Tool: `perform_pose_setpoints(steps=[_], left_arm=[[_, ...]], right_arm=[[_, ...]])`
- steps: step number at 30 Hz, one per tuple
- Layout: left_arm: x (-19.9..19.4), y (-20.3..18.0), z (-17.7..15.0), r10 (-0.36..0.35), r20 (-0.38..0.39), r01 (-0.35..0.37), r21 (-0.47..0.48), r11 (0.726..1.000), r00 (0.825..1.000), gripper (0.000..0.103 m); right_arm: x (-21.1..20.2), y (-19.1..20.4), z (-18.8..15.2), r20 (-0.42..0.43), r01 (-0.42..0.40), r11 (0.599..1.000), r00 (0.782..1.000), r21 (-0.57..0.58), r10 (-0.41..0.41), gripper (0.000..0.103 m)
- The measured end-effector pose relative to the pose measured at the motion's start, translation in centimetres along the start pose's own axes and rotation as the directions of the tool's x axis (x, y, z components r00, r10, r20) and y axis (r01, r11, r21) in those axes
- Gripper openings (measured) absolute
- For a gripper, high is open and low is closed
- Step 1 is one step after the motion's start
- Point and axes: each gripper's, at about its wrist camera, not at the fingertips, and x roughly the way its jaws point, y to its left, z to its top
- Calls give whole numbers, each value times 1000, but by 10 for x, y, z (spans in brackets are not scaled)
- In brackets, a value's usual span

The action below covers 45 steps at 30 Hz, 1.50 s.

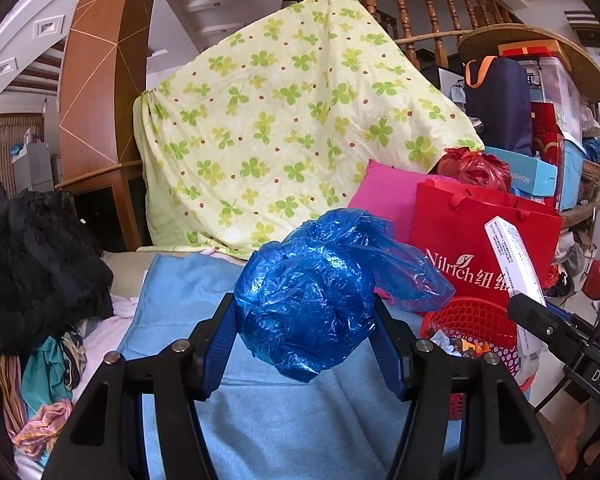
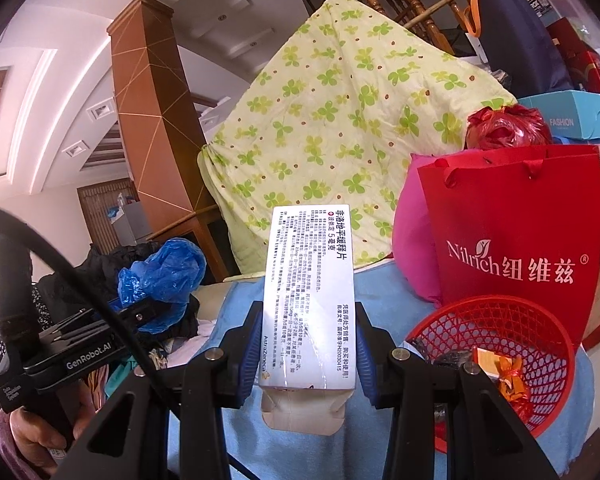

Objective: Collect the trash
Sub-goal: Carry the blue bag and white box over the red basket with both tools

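- The left gripper (image 1: 306, 344) fills the bottom of the left wrist view, its blue-padded fingers (image 1: 224, 336) clamped on a crumpled blue plastic bag (image 1: 312, 292) held at frame centre above a light blue cloth (image 1: 260, 412).
- The right gripper (image 2: 306, 354) sits at the bottom of the right wrist view, its fingers (image 2: 250, 350) pressed against both long sides of a white medicine box (image 2: 310, 296) printed with Chinese text; the box stands upright in the middle of the frame, its opened flap hanging below the pads.
- A red mesh basket (image 2: 496, 320) lies at the lower right of the right wrist view, resting on the blue cloth, with orange wrappers (image 2: 508, 376) and other scraps inside.
- Just behind the basket stands a red Nilrich paper bag (image 2: 516, 232), with a pink cushion (image 2: 414, 240) touching its left side and a knotted red plastic bag (image 2: 504, 126) above it.
- Farther back, a clover-print yellow quilt (image 1: 284, 120) is draped across the centre.
- A wooden stair railing (image 1: 428, 4) crosses the upper right of the left wrist view.
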Motion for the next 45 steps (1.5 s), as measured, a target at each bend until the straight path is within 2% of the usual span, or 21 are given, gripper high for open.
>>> perform_pose_setpoints(steps=[6, 18, 32, 45], left_arm=[[-5, -8, 3, -6, 21, 5, 16, 1000, 1000, 65], [7, -25, -2, -27, -15, 27, 48, 998, 1000, 65], [24, -51, -8, -40, -53, 44, 84, 996, 998, 65], [38, -73, -14, -87, -102, 97, 97, 991, 991, 65]], right_arm=[[-7, 3, 4, 17, -12, 1000, 1000, -2, 12, 44], [-4, -11, -2, -1, 0, 1000, 1000, 23, 1, 44], [-4, -39, -5, -9, 25, 996, 1000, 87, -24, 44], [-14, -76, -7, 1, 78, 985, 997, 153, -79, 44]])
